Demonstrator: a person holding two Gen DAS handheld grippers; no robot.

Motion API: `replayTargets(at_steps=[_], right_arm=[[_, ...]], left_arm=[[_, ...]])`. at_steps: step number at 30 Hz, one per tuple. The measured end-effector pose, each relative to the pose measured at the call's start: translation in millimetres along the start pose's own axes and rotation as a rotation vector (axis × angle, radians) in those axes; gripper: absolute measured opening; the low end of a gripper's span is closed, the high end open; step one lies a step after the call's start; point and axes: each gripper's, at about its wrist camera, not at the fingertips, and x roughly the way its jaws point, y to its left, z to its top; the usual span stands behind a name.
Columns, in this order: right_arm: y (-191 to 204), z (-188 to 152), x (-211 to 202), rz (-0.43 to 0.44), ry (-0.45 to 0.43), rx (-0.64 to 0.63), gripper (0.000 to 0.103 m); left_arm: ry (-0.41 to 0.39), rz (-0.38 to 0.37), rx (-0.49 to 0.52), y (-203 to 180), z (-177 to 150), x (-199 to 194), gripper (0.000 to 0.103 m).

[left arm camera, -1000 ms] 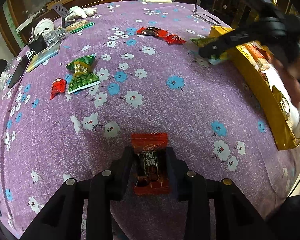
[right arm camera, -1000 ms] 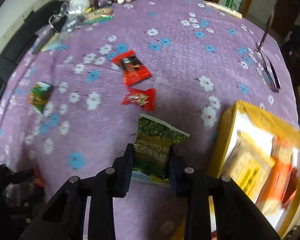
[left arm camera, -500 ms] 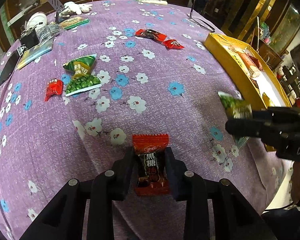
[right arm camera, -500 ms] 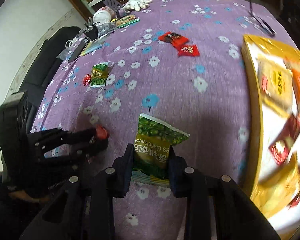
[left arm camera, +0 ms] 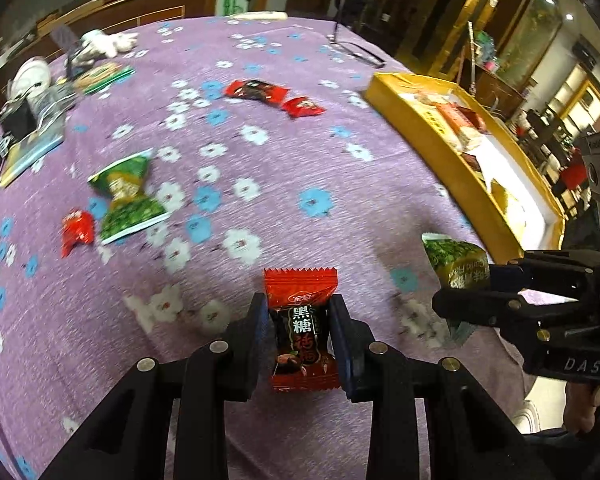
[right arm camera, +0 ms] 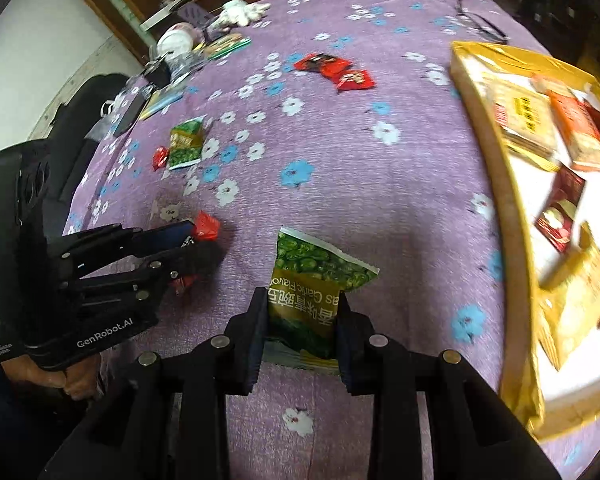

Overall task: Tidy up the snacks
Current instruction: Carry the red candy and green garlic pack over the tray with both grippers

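Observation:
My left gripper is shut on a red and black candy packet, held above the purple flowered tablecloth near its front edge; it also shows in the right wrist view. My right gripper is shut on a green pea snack bag, also seen in the left wrist view, just left of the yellow tray that holds several snack packs. Loose on the cloth lie two green packets, a small red candy and two red packets.
Clutter sits at the table's far left: a white cup, a white glove, a phone and cards. Glasses lie at the far edge. The yellow tray's wall runs along the right side.
My right gripper has swung from beside the tray back to the table's front, still holding the green bag. My left gripper keeps the candy and has shifted slightly toward the right.

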Motion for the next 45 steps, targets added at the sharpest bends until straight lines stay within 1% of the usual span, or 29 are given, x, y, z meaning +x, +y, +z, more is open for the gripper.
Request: replayTargets(at_steps=[4,12,16,20,22,31,36,41,45], right_arm=[[-1,4,-6,0.007,-0.023,-0.005,0.029],[-1,20,-13,0.096,-0.043,-0.103,0.029],[-6,21,-21,0.131,-0.047,-0.147,0.029],[-22,20,-30,0.155,-0.062,-0.143,0.029],[-32,18,-36,0.161,-0.074,-0.132,0.029],[-92,11,-69,0.141,-0.154,0.002,0.029],[-130,1,-88,0.108,-0.205,0.101,0.029],[-169,-11,-108,0.077,-0.26,0.21,0.029],[-197,-22,-119,0.057,-0.292,0.287,0.029]], left_arm=[[-0.016,0.012,-0.012,-1,1,-5,0.031],[-0.073,0.124,-0.118,-1,-4,-30,0.032],[-0.077,0.156,-0.154,-12,-6,-34,0.032],[-0.082,0.175,-0.151,-30,0,-36,0.032],[-0.086,0.172,-0.146,-37,5,-36,0.032],[-0.103,0.137,-0.046,-85,40,-32,0.031],[-0.104,0.085,0.015,-115,63,-25,0.031],[-0.097,0.038,0.104,-153,82,-17,0.031],[-0.097,0.014,0.168,-180,94,-11,0.031]])
